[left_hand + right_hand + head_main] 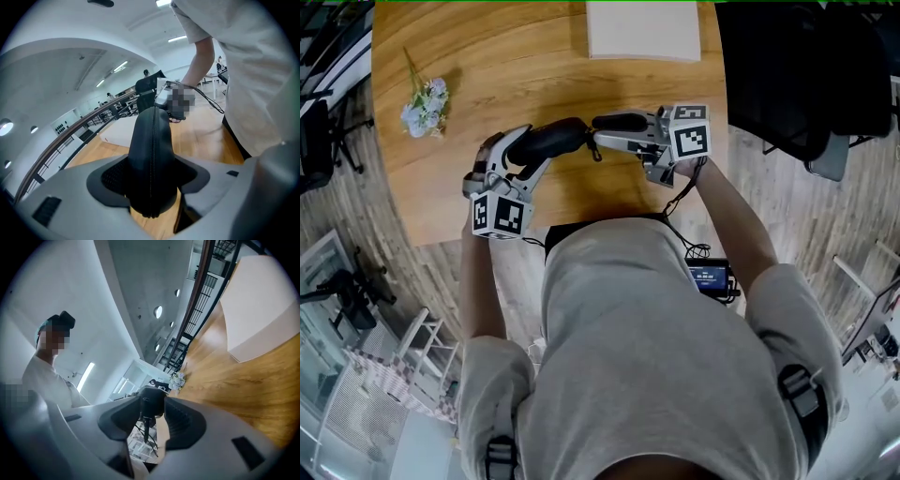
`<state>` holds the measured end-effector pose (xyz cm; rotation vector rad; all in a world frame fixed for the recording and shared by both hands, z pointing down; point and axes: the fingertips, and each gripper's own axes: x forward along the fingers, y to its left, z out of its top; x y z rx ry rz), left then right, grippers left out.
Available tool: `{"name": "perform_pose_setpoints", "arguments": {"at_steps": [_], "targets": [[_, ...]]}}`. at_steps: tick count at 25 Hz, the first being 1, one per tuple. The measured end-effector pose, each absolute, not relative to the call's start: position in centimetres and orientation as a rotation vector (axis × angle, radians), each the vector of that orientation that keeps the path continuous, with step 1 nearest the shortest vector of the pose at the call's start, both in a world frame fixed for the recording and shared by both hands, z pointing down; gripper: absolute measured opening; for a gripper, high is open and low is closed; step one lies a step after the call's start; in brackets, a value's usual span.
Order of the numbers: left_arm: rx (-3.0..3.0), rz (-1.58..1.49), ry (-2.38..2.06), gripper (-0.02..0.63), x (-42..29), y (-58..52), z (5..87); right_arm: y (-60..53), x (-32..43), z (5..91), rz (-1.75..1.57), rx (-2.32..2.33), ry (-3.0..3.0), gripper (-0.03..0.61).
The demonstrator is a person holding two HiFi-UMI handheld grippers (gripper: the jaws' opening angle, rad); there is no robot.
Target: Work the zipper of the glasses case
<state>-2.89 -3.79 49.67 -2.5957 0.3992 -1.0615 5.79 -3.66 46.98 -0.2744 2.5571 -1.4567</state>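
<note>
A black glasses case (548, 141) hangs in the air above the round wooden table (487, 56). My left gripper (523, 155) is shut on the case's near end. In the left gripper view the case (150, 154) fills the gap between the pads, zipper seam facing the camera. My right gripper (602, 131) points left at the case's far end. In the right gripper view that end (151, 404) sits between the jaw tips. The zipper pull (146, 427) hangs loose below it, and the pads do not pinch it.
A white box (642, 28) lies at the table's far edge. A small bunch of pale flowers (425, 106) lies at the left. A black chair (787, 66) stands right of the table. The person's torso is close against the near edge.
</note>
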Motion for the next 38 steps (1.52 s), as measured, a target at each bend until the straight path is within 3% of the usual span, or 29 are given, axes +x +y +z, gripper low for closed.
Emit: {"name": "perform_pose_setpoints", "arguments": {"at_steps": [10, 12, 13, 30, 38], "targets": [[-2.534, -1.128, 0.387, 0.284, -3.2, -3.7, 50.9, -3.8, 4.8, 47.9, -1.488, -0.23, 2.608, 0.115], [-2.528, -1.144, 0.394, 0.284, -3.3, -3.7, 51.0, -3.7, 4.8, 47.9, -1.448, -0.237, 2.652, 0.08], [-2.527, -1.153, 0.4, 0.284, -3.4, -3.8, 51.2, -3.7, 4.8, 47.8, -1.423, -0.244, 2.672, 0.031], [-2.482, -1.483, 0.585, 0.276, -3.1, -4.0, 54.9, -4.5, 4.9, 50.0, -1.048, -0.831, 3.171, 0.025], [-2.498, -1.501, 0.617, 0.273, -2.3, -4.2, 55.9, -4.1, 4.4, 50.1, -0.99, -0.958, 3.227, 0.025]]}}
